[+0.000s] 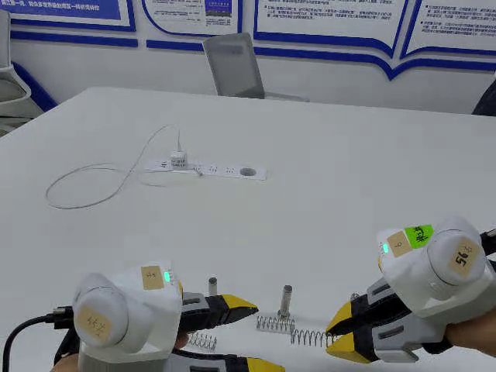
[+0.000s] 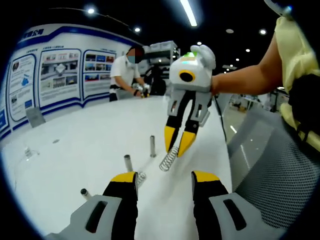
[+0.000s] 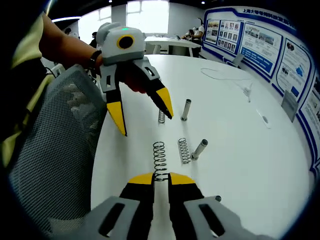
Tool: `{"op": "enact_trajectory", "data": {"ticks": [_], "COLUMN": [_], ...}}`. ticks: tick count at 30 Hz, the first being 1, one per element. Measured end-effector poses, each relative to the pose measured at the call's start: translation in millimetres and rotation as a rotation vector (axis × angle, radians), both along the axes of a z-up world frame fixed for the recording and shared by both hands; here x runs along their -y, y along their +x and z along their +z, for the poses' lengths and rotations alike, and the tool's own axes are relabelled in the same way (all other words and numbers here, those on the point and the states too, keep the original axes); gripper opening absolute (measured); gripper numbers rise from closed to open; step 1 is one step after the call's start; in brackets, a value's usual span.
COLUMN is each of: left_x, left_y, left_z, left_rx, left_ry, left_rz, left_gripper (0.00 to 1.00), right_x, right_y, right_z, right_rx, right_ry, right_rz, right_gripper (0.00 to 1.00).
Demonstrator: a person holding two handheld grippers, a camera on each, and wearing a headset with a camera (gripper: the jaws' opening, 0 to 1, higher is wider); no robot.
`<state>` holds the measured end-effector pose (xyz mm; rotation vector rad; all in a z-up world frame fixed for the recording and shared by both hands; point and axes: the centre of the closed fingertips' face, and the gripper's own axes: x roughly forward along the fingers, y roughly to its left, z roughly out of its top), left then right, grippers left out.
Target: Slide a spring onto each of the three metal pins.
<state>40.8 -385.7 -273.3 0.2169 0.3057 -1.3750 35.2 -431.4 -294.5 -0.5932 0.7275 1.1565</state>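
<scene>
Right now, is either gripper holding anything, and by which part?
The right gripper is shut on a spring, pinched at one end. The left gripper is open and empty.

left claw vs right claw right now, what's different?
Left claw is open, nothing between its jaws; right claw is shut on a spring. In the head view, left claw is by the left pin; right claw is right of the middle pin. Both have yellow tips and white bodies with a green light.

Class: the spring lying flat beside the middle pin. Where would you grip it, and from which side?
Probably near one end, across the coils, coming from above: the spring lies flat on the table, and a free end can then meet the pin.
</scene>
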Motion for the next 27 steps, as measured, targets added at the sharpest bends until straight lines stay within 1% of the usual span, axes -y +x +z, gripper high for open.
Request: {"op": "enact_trajectory", "data": {"ticks": [8, 13, 17, 23, 27], "left_x": [6.4, 10.5, 12.9, 13.8, 14.5], "left_y": [-0.6, -3.9, -5.8, -7.0, -8.5], "left_z": [-1.9, -3.8, -4.6, -6.6, -8.1], "left_rx": [0.023, 0.03, 0.044, 0.056, 0.074], "left_ry": [0.008, 0.014, 0.023, 0.032, 0.042], "left_rz": [-0.032, -0.057, -0.072, -0.084, -0.095], "left_gripper": [0.32, 0.26, 0.24, 0.19, 0.14], "right_x": [-10.1, -13.2, -16.0, -19.2, -21.3], "right_y": [-1.5, -3.1, -4.8, -5.7, -7.8], "right_z": [3.1, 3.4, 3.7, 5.7, 8.0], "right_rx": [0.007, 0.004, 0.002, 0.003, 0.002], "right_ry": [0.001, -0.001, -0.005, -0.005, -0.007], "right_rz": [0.033, 0.047, 0.059, 0.072, 0.083], "right_gripper": [0.11, 0.11, 0.11, 0.11, 0.11]}}
